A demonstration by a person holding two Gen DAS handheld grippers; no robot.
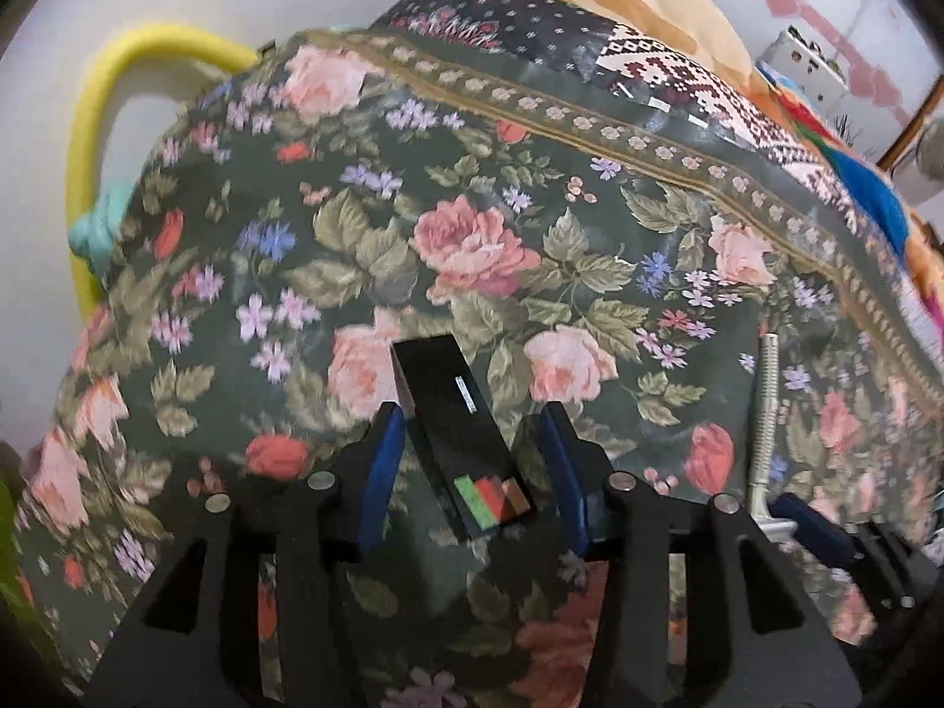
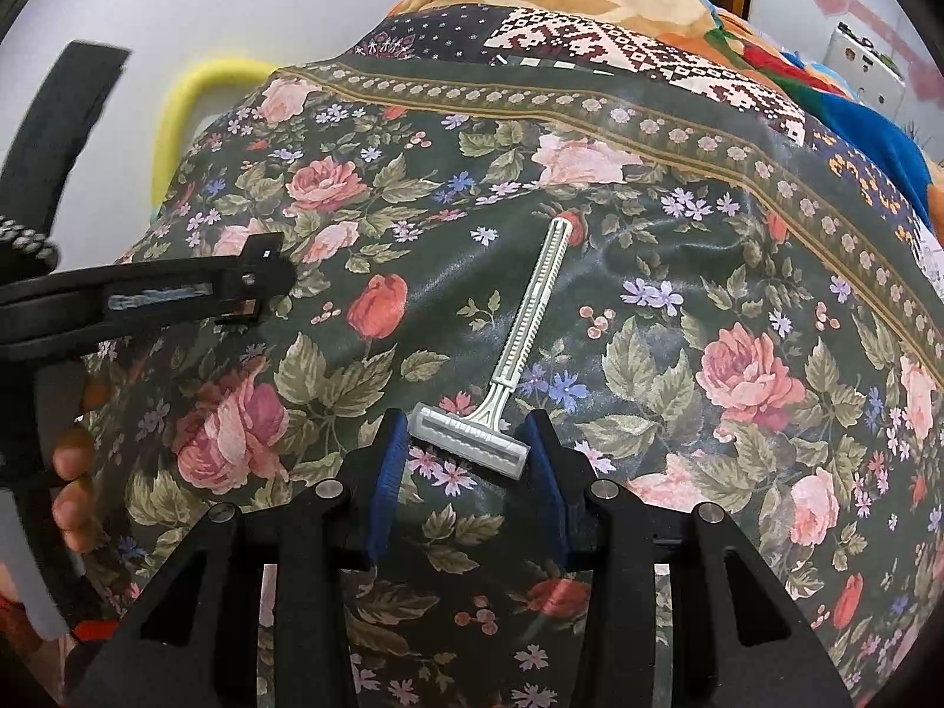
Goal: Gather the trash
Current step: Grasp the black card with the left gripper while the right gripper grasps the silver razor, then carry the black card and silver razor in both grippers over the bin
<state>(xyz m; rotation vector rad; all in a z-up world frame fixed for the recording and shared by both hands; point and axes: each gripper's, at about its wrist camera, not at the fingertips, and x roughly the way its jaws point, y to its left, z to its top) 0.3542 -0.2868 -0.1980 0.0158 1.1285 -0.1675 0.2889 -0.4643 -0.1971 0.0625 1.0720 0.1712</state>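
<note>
Closest in, the right gripper (image 2: pixel 467 422) stands narrow around the head of a razor (image 2: pixel 531 318). Each end of the head meets a blue pad, so it reads as a grip on the razor. The handle runs away from the jaws over the flowered cloth (image 2: pixel 737 271), and I cannot tell whether it has left the cloth. The head is thin plastic, so a good lift probably goes straight up with the squeeze kept even, so that it does not twist out

The left gripper (image 1: pixel 472 413) is set narrow about a small black box (image 1: pixel 448 407), which lies slantwise between the pads. The left pad seems to touch the box, but a dark strip shows on the right side, so I cannot tell whether the jaws truly bite. It would be wise to square the pads to the long sides of the box before raising it, since a grip across corners may let it swing. In the right wrist view a person's fingers (image 2: pixel 71 472) show low at the left edge

Both bits of trash sit on the cloth, near each other. As for containers, the box looks closed and what it holds is hidden. No bin or bag shows in either view. Beyond the far left edge of the cloth a yellow curved tube (image 1: pixel 88 177) rises against the wall, and I cannot tell what it belongs to. Past the cloth lies patterned bedding (image 1: pixel 678 76)
</note>
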